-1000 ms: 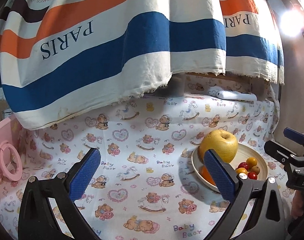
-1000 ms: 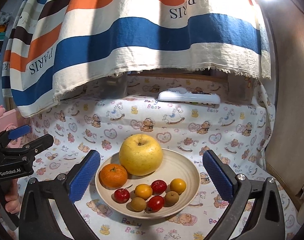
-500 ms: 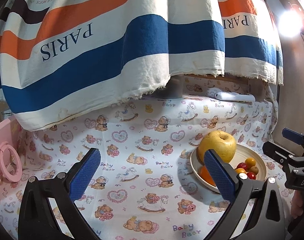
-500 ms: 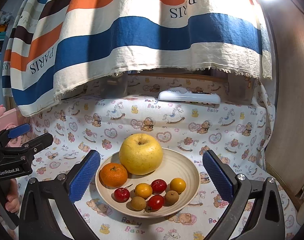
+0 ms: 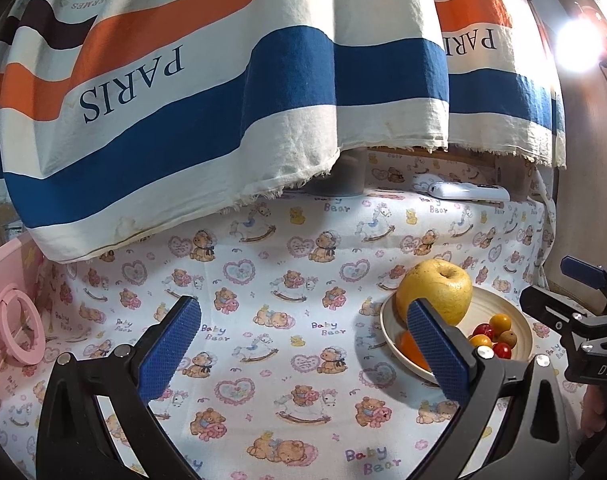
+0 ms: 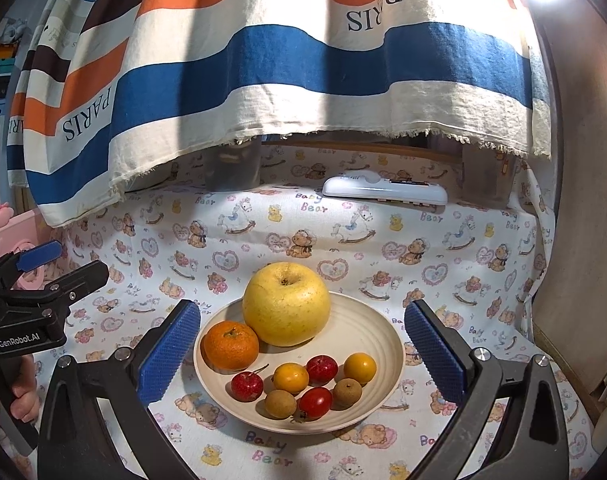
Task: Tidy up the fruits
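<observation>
A cream plate (image 6: pixel 367 332) holds a big yellow apple (image 6: pixel 286 304), an orange mandarin (image 6: pixel 230 345) and several small red, yellow and brown fruits (image 6: pixel 303 384). My right gripper (image 6: pixel 301 354) is open and empty, its fingers on either side of the plate. My left gripper (image 5: pixel 303 352) is open and empty over the bare cloth, left of the plate (image 5: pixel 515 316). The apple (image 5: pixel 435 294) shows beyond its right finger. Each gripper shows in the other's view: the left one (image 6: pixel 43 268), the right one (image 5: pixel 571 292).
A teddy-bear print cloth (image 5: pixel 283 280) covers the table. A striped PARIS cloth (image 6: pixel 283 60) hangs over the back. A white remote-like device (image 6: pixel 383 192) lies at the back. A pink box with a ring (image 5: pixel 15 328) stands at the left. A wooden panel (image 6: pixel 575 200) borders the right.
The left wrist view has shifted slightly; the plate sits a little lower and further right. The right gripper and the fruits have barely moved.
</observation>
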